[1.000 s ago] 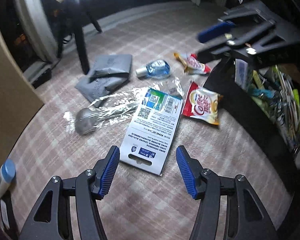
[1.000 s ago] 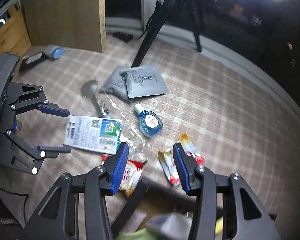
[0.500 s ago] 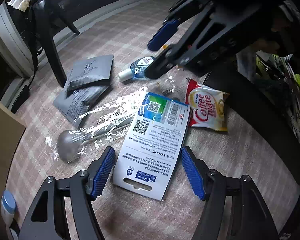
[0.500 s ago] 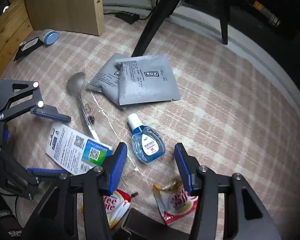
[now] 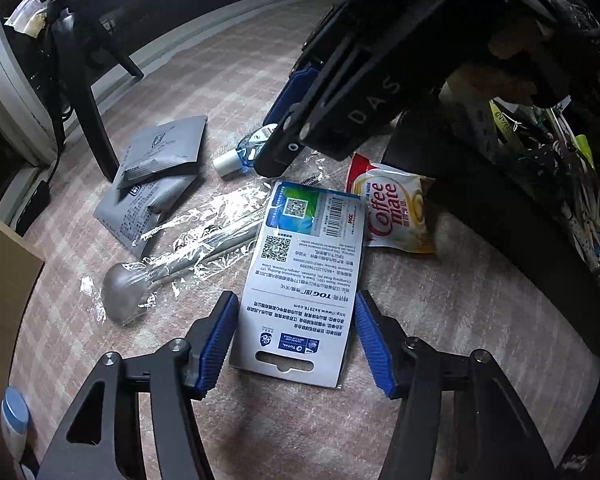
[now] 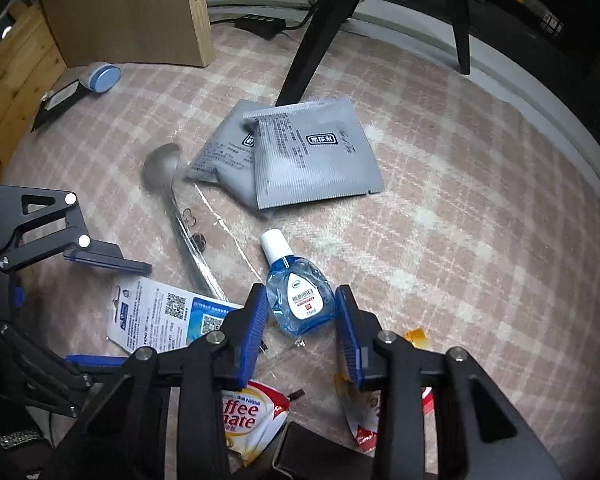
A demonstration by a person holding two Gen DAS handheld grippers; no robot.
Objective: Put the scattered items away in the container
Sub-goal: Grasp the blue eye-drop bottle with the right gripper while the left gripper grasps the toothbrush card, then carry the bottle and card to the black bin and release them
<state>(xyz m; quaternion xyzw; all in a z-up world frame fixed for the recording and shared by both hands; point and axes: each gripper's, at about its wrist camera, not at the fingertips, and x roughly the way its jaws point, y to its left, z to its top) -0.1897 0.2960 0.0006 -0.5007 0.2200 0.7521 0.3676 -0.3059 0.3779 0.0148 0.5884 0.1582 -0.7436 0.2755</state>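
My left gripper (image 5: 296, 338) is open, its blue pads either side of the near end of a white and blue product card (image 5: 304, 280) lying on the checked cloth. My right gripper (image 6: 302, 328) is open and straddles a small blue eye-drop bottle (image 6: 298, 300) with a white cap; the pads stand just beside the bottle. A wrapped metal spoon (image 5: 172, 268), two grey sachets (image 6: 300, 160) and a Coffee mate packet (image 5: 392, 212) lie around them. The dark container (image 5: 532, 216), holding several items, stands at the right of the left wrist view.
A red and white packet (image 6: 364, 420) lies under my right gripper. Black tripod legs (image 6: 316, 40) stand behind the sachets. A wooden panel (image 6: 132, 12), a blue-capped tube (image 6: 100, 78) and a power strip (image 6: 260, 24) sit at the cloth's far left edge.
My right gripper has moved forward and down until its pads flank the eye-drop bottle. My left gripper has closed in over the near end of the card.
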